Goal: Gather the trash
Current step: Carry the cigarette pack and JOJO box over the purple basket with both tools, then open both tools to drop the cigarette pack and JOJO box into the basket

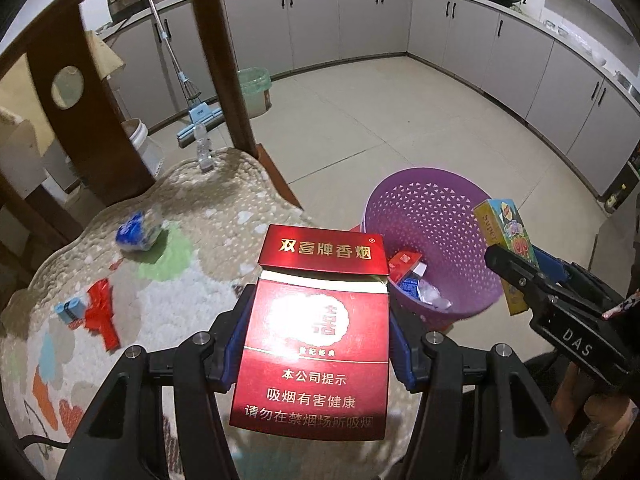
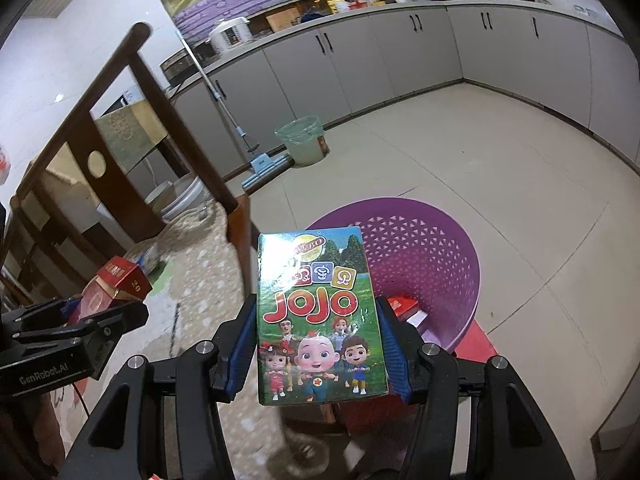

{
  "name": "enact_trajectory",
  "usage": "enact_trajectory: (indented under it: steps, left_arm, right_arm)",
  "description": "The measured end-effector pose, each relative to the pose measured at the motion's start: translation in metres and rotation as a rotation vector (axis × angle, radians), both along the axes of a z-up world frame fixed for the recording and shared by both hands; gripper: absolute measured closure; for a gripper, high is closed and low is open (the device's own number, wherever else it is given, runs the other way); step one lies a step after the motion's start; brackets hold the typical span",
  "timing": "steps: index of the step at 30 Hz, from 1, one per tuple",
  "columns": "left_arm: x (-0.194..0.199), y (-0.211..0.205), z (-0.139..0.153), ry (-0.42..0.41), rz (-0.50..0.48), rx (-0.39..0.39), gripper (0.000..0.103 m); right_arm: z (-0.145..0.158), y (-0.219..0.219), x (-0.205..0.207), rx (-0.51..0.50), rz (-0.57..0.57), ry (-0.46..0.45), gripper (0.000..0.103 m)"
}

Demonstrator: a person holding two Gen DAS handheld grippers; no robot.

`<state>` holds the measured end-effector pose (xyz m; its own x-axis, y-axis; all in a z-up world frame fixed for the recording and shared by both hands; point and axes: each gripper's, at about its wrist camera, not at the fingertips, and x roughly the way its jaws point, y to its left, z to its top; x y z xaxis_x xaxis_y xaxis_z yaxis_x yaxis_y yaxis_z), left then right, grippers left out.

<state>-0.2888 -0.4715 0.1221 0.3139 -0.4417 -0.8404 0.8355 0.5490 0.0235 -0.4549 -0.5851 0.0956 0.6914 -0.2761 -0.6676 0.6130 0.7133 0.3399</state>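
Note:
My left gripper (image 1: 318, 344) is shut on a red cigarette pack (image 1: 316, 332) with its lid flipped open, held over the edge of the quilted mat (image 1: 192, 216). The purple perforated basket (image 1: 428, 216) stands on the floor just ahead to the right, with a red pack (image 1: 405, 263) and wrappers inside. My right gripper (image 2: 320, 340) is shut on a green JOJO cartoon box (image 2: 320, 316), in front of the basket (image 2: 424, 252). That box (image 1: 506, 240) also shows at the right of the left wrist view. A blue-white wrapper (image 1: 136, 234), a red wrapper (image 1: 100, 314) and a small blue packet (image 1: 71, 310) lie on the mat.
A dark wooden chair (image 1: 80, 92) stands behind the mat. A clear small bottle (image 1: 204, 148) sits at the mat's far edge. A mop (image 1: 196, 116) and a lined bin (image 1: 254, 92) stand by the grey cabinets (image 1: 440, 28). Tiled floor (image 1: 360, 128) spreads beyond the basket.

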Motion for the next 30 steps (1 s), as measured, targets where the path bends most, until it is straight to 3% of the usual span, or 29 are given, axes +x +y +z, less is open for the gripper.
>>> enact_trajectory:
  steps: [17,30]
  left_arm:
    - [0.0,-0.093,-0.028,-0.041,-0.102,-0.003,0.046]
    - [0.014,-0.14,-0.07,0.079,-0.106,0.032,0.046]
  right_arm:
    - [-0.017,-0.067,0.001,-0.009,-0.19,-0.044,0.043]
    - [-0.041,-0.089,-0.007,0.053,-0.251,0.032,0.043]
